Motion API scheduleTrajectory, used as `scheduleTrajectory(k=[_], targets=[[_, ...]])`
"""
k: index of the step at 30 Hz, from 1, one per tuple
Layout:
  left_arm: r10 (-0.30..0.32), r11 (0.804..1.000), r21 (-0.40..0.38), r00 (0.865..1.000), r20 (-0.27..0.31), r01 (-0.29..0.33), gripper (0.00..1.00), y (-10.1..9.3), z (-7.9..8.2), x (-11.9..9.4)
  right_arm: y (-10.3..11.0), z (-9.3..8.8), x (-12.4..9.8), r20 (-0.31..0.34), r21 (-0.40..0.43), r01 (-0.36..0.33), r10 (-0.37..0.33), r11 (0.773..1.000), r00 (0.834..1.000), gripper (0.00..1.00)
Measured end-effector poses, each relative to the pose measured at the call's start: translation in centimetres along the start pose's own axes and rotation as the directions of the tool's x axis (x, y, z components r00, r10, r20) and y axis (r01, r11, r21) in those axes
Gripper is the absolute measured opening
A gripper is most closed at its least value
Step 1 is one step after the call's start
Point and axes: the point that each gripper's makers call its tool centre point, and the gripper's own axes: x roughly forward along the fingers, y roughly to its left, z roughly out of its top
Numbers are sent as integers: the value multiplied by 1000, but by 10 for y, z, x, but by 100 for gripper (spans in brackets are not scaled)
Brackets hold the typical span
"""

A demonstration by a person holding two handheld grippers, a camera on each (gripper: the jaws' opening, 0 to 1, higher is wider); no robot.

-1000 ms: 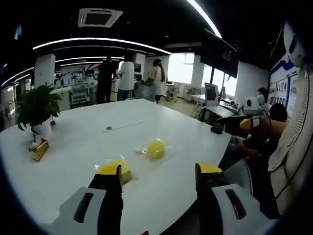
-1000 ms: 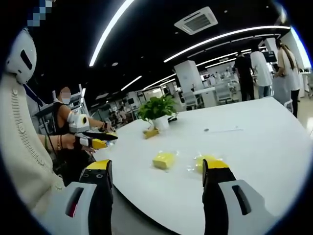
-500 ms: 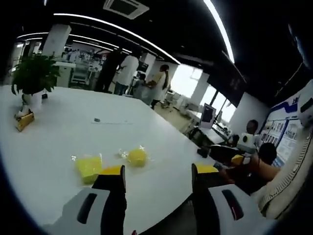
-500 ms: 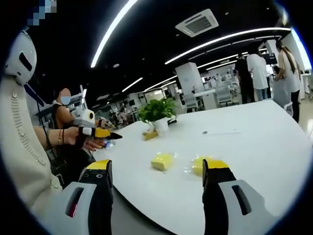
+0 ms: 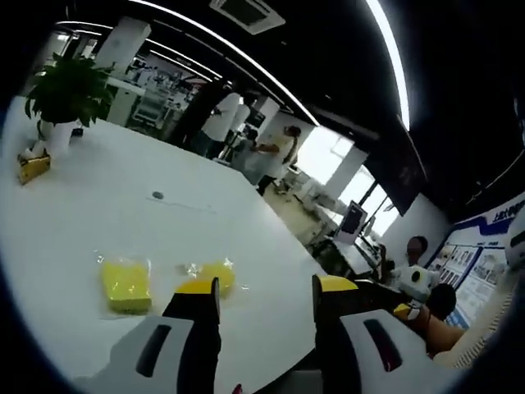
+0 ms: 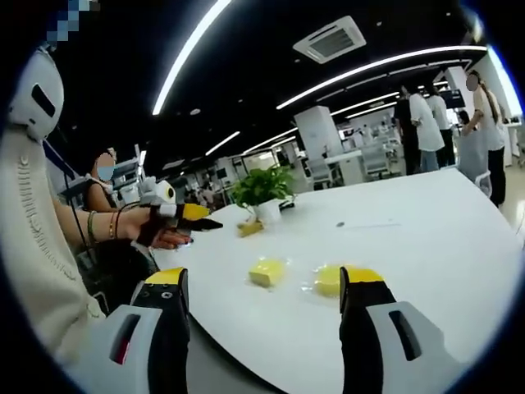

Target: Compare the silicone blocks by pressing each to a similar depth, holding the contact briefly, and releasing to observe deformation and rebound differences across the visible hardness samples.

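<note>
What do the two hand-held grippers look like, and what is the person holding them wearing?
The left gripper and the right gripper look alike: pale grey bodies with a dark slot on each side, black jaws and yellow tips. Beside the right gripper, the person's sleeve is cream knit.

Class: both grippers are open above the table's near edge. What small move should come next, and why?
Probably lower the right gripper forward toward the square block. Its jaws are open and hold nothing, and neither that block nor the round block on the table is touched, so no pressing has begun. The left gripper is also open.
</note>
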Motion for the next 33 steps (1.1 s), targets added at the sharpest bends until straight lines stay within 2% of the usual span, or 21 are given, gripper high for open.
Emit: scheduleTrajectory(k=[5,10,14,16,19,21,23,25,28,30,33], targets=[[17,999,-32,1000,-5,-17,44,7,6,17,-10,4,1,-5,1,-4,4,1000,1000,70],[38,997,-63,999,-32,-40,45,17,6,38,-21,5,4,-8,8,-5,5,1000,1000,70],[52,983,-172,997,-48,-60,46,29,1,57,-30,5,10,-17,17,-12,12,1000,1000,69],[61,978,-195,997,-50,-69,46,34,0,63,-34,4,13,-21,22,-15,15,1000,1000,69],[76,951,-297,996,-54,-89,48,47,-2,79,-41,3,18,-29,29,-16,17,999,999,69],[73,914,-394,995,-68,-94,49,53,-4,88,-46,2,21,-28,41,-16,18,999,999,69],[71,865,-491,994,-80,-102,51,62,-5,99,-51,1,26,-27,71,-25,27,997,999,69],[82,868,-484,993,-87,-115,51,76,-3,106,-56,-2,30,-39,68,-22,25,997,999,69],[112,872,-466,987,-117,-154,51,87,-5,118,-62,-6,34,-52,76,-21,25,997,998,68],[118,863,-478,985,-124,-163,51,94,-5,125,-66,-8,38,-57,82,-19,23,996,998,68],[133,841,-506,979,-155,-194,52,106,-10,139,-71,-11,42,-62,86,-16,21,996,998,68]])
